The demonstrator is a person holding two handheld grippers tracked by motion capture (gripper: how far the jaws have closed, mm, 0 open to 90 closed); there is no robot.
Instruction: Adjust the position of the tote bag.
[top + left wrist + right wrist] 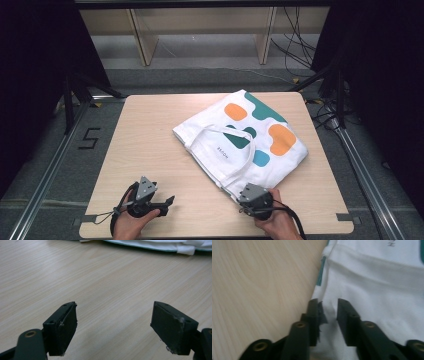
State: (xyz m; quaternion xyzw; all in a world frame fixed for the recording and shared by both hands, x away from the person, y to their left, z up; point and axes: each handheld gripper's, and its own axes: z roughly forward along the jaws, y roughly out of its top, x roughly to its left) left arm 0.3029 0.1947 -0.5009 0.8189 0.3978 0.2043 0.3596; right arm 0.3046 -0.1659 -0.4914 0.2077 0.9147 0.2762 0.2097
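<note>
A white tote bag [245, 137], printed with orange, green and blue blobs, lies flat on a pale wooden table [145, 145], spreading from the centre toward two o'clock. Its looped handle [235, 131] rests on top of the cloth.

At about five o'clock, the right gripper [248, 192], held in the person's right hand [277, 222], sits at the bag's near corner. In the right gripper view its jaws stand narrowly apart over the white cloth [372, 290], just inside the bag's edge; whether they pinch any fabric cannot be told.

At about seven o'clock, the left gripper [169, 201], held in the left hand [131, 225], lies over bare table, well apart from the bag. In the left gripper view its jaws are spread wide with nothing between them, the bag's edge [150, 245] far ahead.
</note>
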